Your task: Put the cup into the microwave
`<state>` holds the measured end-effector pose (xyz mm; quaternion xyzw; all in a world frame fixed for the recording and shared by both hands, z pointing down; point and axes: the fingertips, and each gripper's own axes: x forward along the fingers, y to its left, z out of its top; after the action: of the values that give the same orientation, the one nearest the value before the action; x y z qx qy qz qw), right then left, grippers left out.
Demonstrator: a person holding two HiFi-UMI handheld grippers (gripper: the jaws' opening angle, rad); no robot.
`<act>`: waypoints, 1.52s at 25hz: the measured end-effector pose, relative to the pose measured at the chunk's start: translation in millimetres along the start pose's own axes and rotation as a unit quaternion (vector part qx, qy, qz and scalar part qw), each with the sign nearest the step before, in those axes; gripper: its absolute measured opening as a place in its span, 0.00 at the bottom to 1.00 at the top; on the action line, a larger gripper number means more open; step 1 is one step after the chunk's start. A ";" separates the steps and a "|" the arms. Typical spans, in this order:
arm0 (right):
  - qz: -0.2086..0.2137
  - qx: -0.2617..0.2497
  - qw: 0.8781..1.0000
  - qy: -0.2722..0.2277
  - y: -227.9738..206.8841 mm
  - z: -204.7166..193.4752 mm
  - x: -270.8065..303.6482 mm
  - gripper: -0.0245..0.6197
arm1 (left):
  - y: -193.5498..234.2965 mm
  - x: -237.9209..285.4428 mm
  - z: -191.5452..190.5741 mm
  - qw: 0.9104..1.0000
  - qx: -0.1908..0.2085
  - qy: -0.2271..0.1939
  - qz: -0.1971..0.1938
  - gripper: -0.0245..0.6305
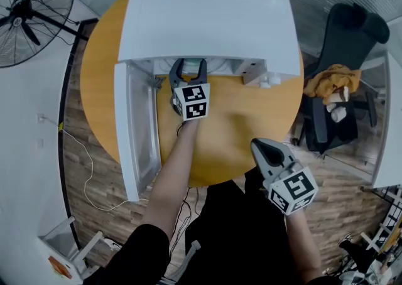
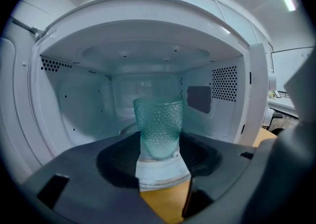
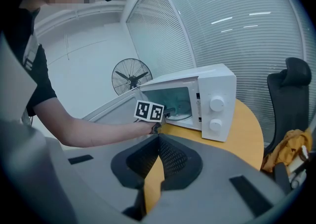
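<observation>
The cup [image 2: 158,124], a teal dimpled glass, stands upright at the front of the cavity of the white microwave [image 1: 207,20], whose door [image 1: 135,133] hangs open to the left. My left gripper [image 1: 188,69] reaches into the opening, and in the left gripper view [image 2: 162,161] its jaws sit against the cup's two sides low down. The head view hides the cup under the microwave's top. My right gripper [image 1: 259,145] hangs back over the table's near edge, shut and empty [image 3: 158,139]. From there I see the left gripper's marker cube [image 3: 149,111] at the microwave [image 3: 212,99].
The microwave sits on a round wooden table [image 1: 239,133]. A standing fan [image 1: 28,7] is at the far left. At the right is a black chair [image 1: 352,32] with a yellow cloth [image 1: 333,80] on it. A white cable [image 1: 85,164] lies on the floor at the left.
</observation>
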<state>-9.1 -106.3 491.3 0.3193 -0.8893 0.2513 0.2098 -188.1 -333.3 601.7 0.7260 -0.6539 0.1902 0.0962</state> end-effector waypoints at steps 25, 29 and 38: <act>-0.009 0.005 1.000 -0.001 -1.2 -6.5 -11.4 0.05 | 8.9 23.4 9.8 1.000 -0.003 0.013 0.004 0.40; -0.012 0.006 1.000 -0.004 -0.1 -5.8 -12.4 0.05 | 10.3 20.6 10.2 1.000 -0.002 0.008 0.007 0.40; -0.016 0.006 1.000 -0.020 7.3 -1.7 -12.5 0.05 | 5.3 -1.6 9.7 1.000 -0.006 0.006 0.002 0.40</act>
<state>-4.8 -94.6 483.6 0.3395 -0.8867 0.2466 0.1943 -192.0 -336.3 591.6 0.7228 -0.6559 0.1913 0.1040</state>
